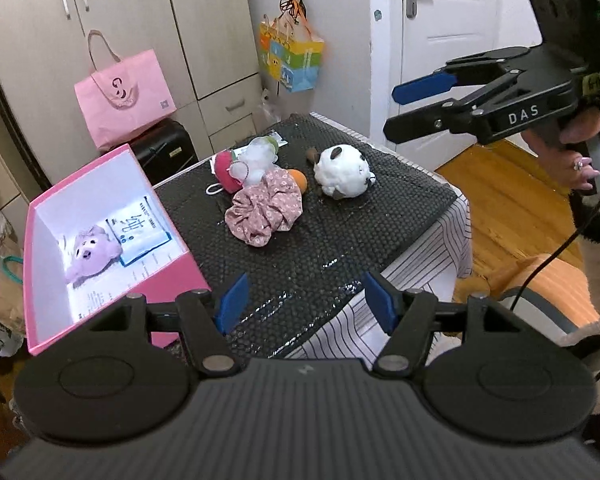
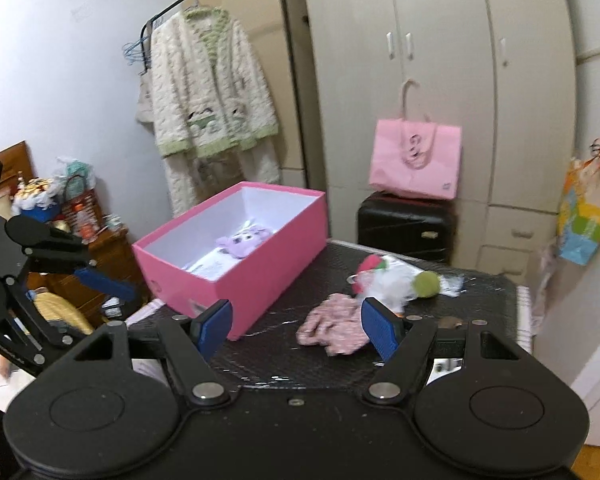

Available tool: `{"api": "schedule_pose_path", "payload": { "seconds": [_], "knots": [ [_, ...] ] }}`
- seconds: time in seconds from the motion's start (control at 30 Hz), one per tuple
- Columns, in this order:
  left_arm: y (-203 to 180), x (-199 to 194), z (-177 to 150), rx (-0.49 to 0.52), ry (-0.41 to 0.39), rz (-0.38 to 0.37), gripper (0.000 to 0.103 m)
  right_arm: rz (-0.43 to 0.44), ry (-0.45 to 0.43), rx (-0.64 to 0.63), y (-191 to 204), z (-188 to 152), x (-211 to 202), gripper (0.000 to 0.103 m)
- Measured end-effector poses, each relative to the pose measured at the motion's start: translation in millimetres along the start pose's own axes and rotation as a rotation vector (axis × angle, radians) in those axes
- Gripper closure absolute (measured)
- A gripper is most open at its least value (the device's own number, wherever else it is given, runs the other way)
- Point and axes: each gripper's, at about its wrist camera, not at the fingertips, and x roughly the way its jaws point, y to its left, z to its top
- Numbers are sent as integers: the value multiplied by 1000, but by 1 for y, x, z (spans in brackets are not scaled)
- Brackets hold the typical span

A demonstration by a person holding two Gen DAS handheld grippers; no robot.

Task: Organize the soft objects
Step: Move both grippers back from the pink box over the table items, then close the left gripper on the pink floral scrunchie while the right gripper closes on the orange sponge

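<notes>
A pink box (image 1: 172,276) (image 2: 260,264) stands at the table's left and holds a purple plush (image 1: 90,254) (image 2: 246,240). On the black mat lie a pink floral scrunchie (image 1: 266,212) (image 2: 334,328), a white-and-brown plush ball (image 1: 344,172), a red plush (image 1: 226,170) (image 2: 370,264), a white fluffy toy (image 1: 260,156) (image 2: 388,284), an orange ball (image 1: 298,180) and a green ball (image 2: 426,284). My left gripper (image 1: 306,304) (image 2: 100,280) is open and empty above the table's near edge. My right gripper (image 2: 296,328) (image 1: 404,108) is open and empty, above the mat.
The table has a black textured mat (image 1: 324,240) over a striped cloth (image 1: 428,264). A pink bag (image 1: 124,100) sits on a black suitcase (image 2: 406,228) behind it. A colourful bag (image 1: 294,56) hangs on the wall. Wardrobes and a hanging robe (image 2: 208,92) stand behind.
</notes>
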Motion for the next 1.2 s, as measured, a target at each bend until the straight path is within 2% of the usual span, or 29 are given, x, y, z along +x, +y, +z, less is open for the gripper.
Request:
{"api": "schedule_pose_path", "payload": {
  "seconds": [0.2,0.27,0.37,0.47,0.57,0.7,0.73,0.8,0.9,1.1,1.2],
  "knots": [
    [-3,33,-2,-54,-81,-48,40,-45,-88,7,-27,-17,11,26],
    [-5,49,-6,-42,-88,-75,40,-66,-78,14,-38,-19,23,26],
    [-7,74,-9,-45,-98,-60,40,-107,-47,-4,-48,-23,40,26],
    [-4,92,-10,-94,-137,-58,40,-96,-3,-27,-56,-27,59,26],
    [-6,107,-7,-82,-184,12,40,-61,31,-43,-63,-28,75,26],
    [-21,126,2,-9,-228,193,40,50,92,-18,-76,-20,102,27],
    [-22,131,5,-12,-223,203,40,69,105,-10,-81,-15,111,27],
    [-18,140,12,-60,-194,176,40,89,130,5,-90,-9,128,28],
    [-8,157,21,-131,-168,156,40,112,173,45,-106,-4,154,35],
    [9,202,28,-200,-120,187,40,144,254,99,-129,-7,191,48],
    [19,219,31,-237,-111,194,40,139,282,99,-135,-13,202,50]
  ]
}}
